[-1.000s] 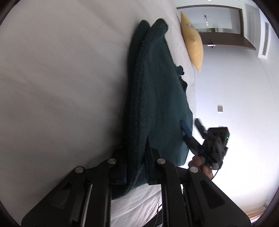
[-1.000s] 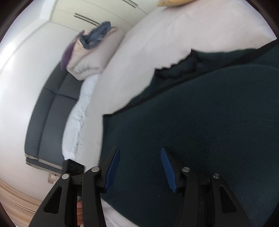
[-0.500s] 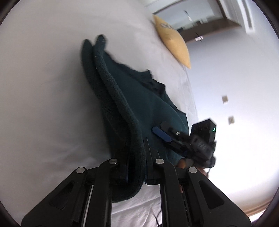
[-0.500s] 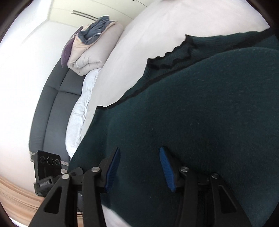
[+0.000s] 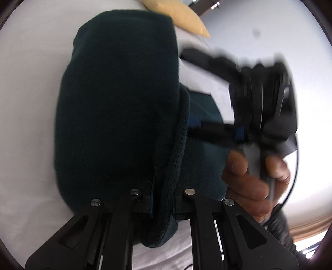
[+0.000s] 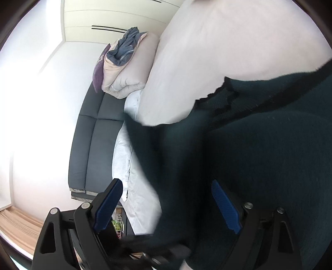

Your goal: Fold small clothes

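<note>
A dark green fleece garment [image 5: 116, 108] lies on the white bed [image 5: 27, 103]. My left gripper [image 5: 162, 195] is shut on a folded edge of it, and the cloth bulges up in front of the fingers. My right gripper [image 6: 166, 205] is open, its blue pads [image 6: 109, 202] wide apart over the garment [image 6: 259, 166], gripping nothing. The right gripper also shows in the left wrist view [image 5: 259, 103], blurred, held by a hand just right of the garment. The garment's black scalloped trim [image 6: 222, 93] lies on the sheet.
A yellow pillow [image 5: 176, 16] lies at the far end of the bed. A folded duvet with a grey cloth [image 6: 126, 62] sits on a dark sofa [image 6: 93, 135] beside the bed. The bed's white edge [image 6: 128, 166] drops off left of the garment.
My left gripper has pulled the held edge up and over, so the garment now bulges close to its camera. My right gripper has opened wider and moved toward the garment's left edge.
</note>
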`<state>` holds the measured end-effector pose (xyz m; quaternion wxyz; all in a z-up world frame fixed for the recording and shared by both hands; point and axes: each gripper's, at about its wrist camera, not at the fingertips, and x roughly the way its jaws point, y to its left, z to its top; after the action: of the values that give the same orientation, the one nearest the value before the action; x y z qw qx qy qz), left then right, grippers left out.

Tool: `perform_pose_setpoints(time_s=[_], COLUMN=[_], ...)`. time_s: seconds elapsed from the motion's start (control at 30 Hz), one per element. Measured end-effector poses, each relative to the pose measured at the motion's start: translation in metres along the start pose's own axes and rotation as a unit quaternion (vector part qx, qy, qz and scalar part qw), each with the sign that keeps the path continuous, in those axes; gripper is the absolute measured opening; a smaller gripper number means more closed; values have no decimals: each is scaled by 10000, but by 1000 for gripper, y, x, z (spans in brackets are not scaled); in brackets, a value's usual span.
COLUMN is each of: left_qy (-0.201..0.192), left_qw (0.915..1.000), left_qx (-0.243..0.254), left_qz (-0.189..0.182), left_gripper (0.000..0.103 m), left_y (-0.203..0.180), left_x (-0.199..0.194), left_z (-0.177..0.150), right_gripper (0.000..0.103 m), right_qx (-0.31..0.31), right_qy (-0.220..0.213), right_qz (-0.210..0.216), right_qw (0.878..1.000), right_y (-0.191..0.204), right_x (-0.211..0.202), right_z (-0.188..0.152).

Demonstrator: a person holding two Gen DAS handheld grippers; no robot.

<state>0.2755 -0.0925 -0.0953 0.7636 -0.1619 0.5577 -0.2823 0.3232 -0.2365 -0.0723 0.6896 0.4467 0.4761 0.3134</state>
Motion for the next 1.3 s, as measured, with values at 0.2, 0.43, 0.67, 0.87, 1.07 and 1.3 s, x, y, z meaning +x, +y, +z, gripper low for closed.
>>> perform_pose_setpoints(time_s=[0.2, 0.43, 0.67, 0.87, 1.07, 1.3], left_qy=[51, 49, 170, 359, 509, 572], left_qw=[9997, 9991, 9976, 9953, 9939, 9929], left_qx=[126, 339, 672, 901, 973, 1009], left_qz=[204, 243, 50, -44, 51, 270], left_gripper=[10, 10, 10, 10, 10, 10], left_y=[-16, -46, -94, -132, -151, -183], left_x=[15, 21, 27, 49, 62, 78], left_z=[-9, -7, -7, -9, 8, 16], right_gripper=[61, 13, 13, 13, 13, 13], right_qx=[-95, -328, -651, -731, -526, -378], right_qy=[-128, -389, -625, -709, -779, -776], right_qz=[-474, -1158, -1356, -1542, -1626, -1686], right_qw=[9988, 9920, 9867, 9828, 9822, 9819], right_y=[-6, -13, -17, -33, -63, -79], right_x=[1, -15, -68, -120, -151, -164], right_z=[16, 22, 34, 36, 35, 33])
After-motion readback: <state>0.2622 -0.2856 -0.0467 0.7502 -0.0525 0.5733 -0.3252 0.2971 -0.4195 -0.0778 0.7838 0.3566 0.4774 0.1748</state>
